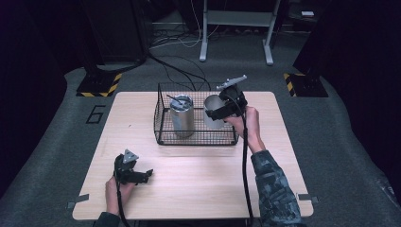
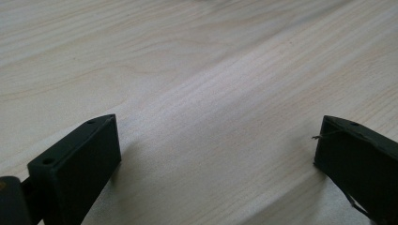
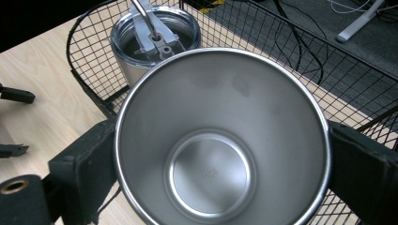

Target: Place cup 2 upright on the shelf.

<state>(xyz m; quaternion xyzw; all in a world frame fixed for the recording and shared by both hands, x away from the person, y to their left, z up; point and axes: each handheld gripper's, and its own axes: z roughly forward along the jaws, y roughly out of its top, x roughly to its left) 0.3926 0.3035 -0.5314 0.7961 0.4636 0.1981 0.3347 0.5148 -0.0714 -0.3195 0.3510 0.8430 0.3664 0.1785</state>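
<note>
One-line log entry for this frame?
right tool: shut on open steel cup, over wire basket | left tool: open, empty, over table

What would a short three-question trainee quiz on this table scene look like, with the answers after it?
1. True or false: the right gripper is shut on the open steel cup.
2. Where does the lidded tumbler stand? A. inside the wire basket B. on the bare table C. on the floor
3. In a word, how do the jaws of the left gripper stand?

Key:
1. True. Its jaws press the cup's two sides.
2. A.
3. Open, with bare wood between them.
</note>
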